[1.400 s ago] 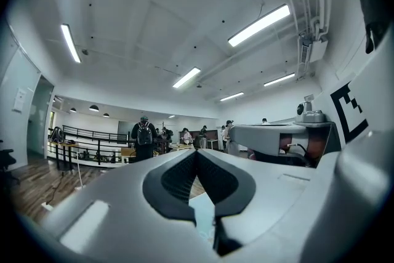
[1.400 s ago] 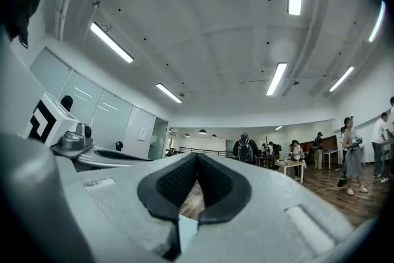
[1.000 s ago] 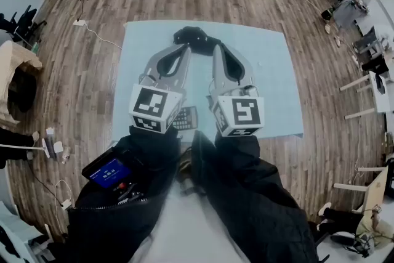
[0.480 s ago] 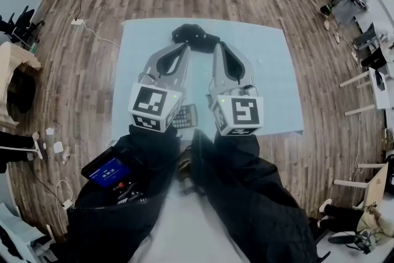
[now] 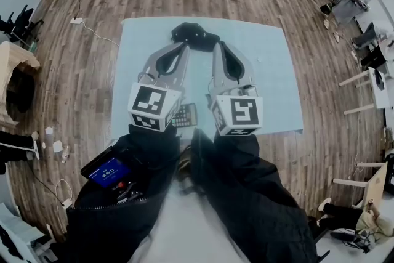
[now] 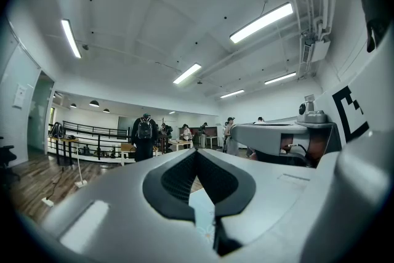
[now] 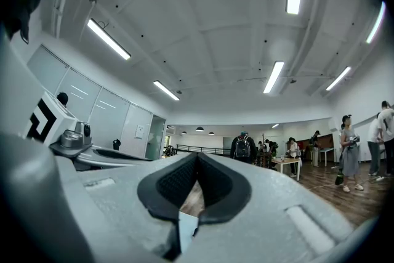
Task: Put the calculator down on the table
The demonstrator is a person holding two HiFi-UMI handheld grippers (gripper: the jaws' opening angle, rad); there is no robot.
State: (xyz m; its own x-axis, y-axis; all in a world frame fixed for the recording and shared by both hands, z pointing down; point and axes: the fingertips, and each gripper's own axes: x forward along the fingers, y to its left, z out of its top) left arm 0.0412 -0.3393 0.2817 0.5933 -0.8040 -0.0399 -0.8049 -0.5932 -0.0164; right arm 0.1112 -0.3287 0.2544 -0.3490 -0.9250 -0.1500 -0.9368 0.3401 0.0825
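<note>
A dark calculator [image 5: 186, 115] lies flat on the pale blue table [image 5: 271, 77] near its front edge, between the two marker cubes and partly hidden by the left one. Both grippers stretch level over the table, pointing away from me. In the head view my left gripper [image 5: 184, 34] and my right gripper [image 5: 208, 42] nearly meet at their black tips. The left gripper [image 6: 197, 151] has its jaws closed tip to tip with nothing between them. So does the right gripper [image 7: 198, 156]. Neither touches the calculator, which lies behind the jaws.
Wooden floor surrounds the table. A handheld device with a blue screen [image 5: 109, 170] sits by my left sleeve. A cable and power strip [image 5: 80, 23] lie on the floor at left. Desks and chairs [image 5: 363, 40] stand at right, and people [image 7: 244, 148] stand in the distance.
</note>
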